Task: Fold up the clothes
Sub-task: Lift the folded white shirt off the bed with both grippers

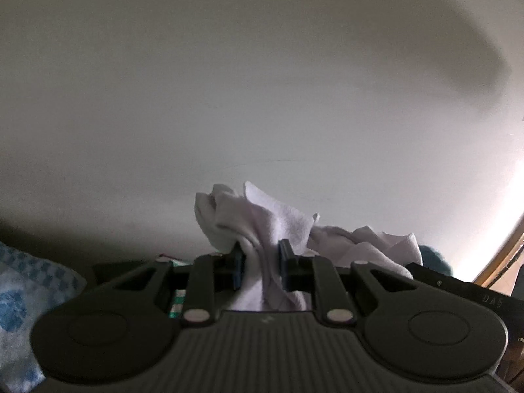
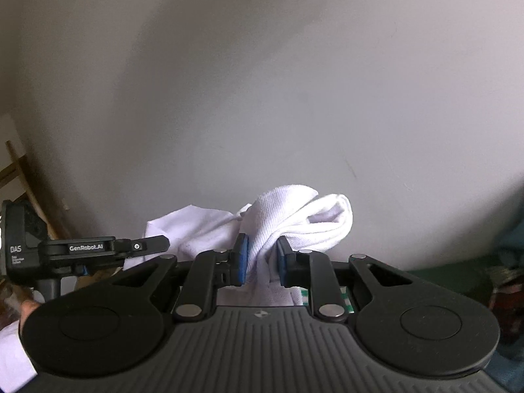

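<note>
Left wrist: left gripper (image 1: pixel 261 263) clamped on bunched white garment (image 1: pixel 271 226), held up against plain pale wall (image 1: pixel 229 82); blue-check cloth (image 1: pixel 23 281) at near left.

Right wrist: right gripper (image 2: pixel 261 263) pinching same white garment (image 2: pixel 294 222), fabric bulging above blue pads (image 2: pixel 242 258); left gripper (image 2: pixel 98 249) visible at left.

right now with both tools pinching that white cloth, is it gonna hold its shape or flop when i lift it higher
Likely floppy: the white cloth bunches and droops over the right tool, and crumples the same way at the left tool. Probably light, since thin folds stand up unsupported. The knit texture suggests it grips the pads rather than slipping.
</note>
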A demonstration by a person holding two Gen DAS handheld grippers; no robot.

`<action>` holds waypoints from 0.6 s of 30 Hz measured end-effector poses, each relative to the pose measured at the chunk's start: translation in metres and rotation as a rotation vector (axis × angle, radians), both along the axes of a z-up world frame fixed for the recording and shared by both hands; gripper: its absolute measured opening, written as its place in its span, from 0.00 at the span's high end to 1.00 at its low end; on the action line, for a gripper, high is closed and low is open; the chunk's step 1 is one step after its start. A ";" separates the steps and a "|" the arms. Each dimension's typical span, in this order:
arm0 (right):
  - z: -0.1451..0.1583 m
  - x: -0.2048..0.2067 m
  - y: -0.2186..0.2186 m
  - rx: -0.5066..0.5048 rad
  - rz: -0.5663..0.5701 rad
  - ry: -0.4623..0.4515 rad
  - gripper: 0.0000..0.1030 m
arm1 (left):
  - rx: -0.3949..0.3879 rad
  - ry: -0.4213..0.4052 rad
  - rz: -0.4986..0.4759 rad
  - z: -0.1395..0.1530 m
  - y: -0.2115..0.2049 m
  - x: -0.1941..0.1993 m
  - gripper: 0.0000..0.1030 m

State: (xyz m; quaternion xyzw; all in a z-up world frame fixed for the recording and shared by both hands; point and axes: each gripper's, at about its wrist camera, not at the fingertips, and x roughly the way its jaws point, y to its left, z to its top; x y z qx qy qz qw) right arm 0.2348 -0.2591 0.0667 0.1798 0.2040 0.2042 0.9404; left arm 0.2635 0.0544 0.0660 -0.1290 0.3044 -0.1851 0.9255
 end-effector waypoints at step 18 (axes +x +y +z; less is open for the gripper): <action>-0.103 0.049 0.014 -0.133 -0.152 -0.007 0.55 | -0.007 -0.080 0.072 -0.067 0.051 0.045 0.52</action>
